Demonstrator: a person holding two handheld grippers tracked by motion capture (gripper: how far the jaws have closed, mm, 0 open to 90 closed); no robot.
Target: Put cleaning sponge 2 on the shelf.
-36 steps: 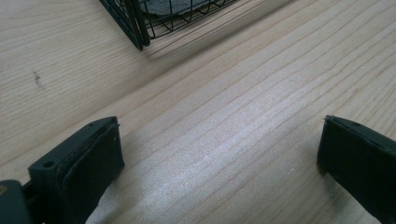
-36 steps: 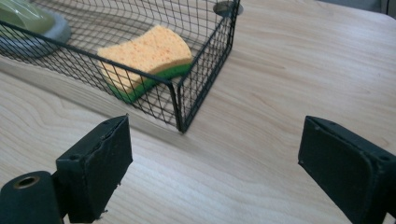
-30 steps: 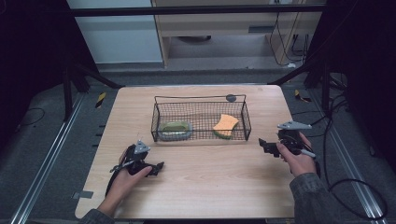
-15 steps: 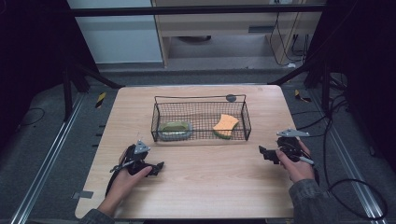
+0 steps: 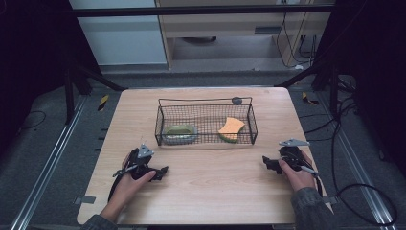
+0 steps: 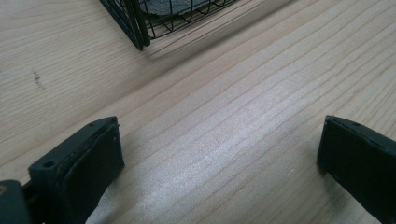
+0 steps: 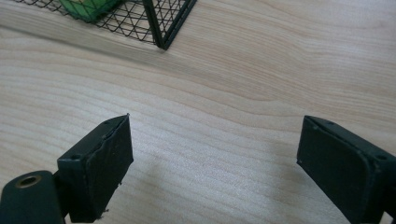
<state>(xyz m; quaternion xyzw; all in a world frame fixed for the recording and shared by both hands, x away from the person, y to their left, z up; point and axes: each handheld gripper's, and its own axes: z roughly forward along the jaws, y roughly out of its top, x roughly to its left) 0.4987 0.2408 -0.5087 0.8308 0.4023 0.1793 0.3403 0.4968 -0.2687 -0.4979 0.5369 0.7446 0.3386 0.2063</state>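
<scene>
Pulled back toward the lower right of the frame over the last second, my right tool (image 5: 269,164) now sits low on the light wooden counter (image 5: 215,191), while my left tool (image 5: 160,171) has kept its place at lower left.

Both tools rest with their jaws spread wide and nothing between them; each gripper view shows bare wood grain in the gap. Centre frame, near the counter's far edge, stands the black wire mesh basket (image 5: 206,101), well apart from both tools. Inside it, a green-rimmed grey dish (image 5: 180,133) lies at the left end, and an orange sponge with a green underside (image 5: 231,128) leans at the right end.
</scene>
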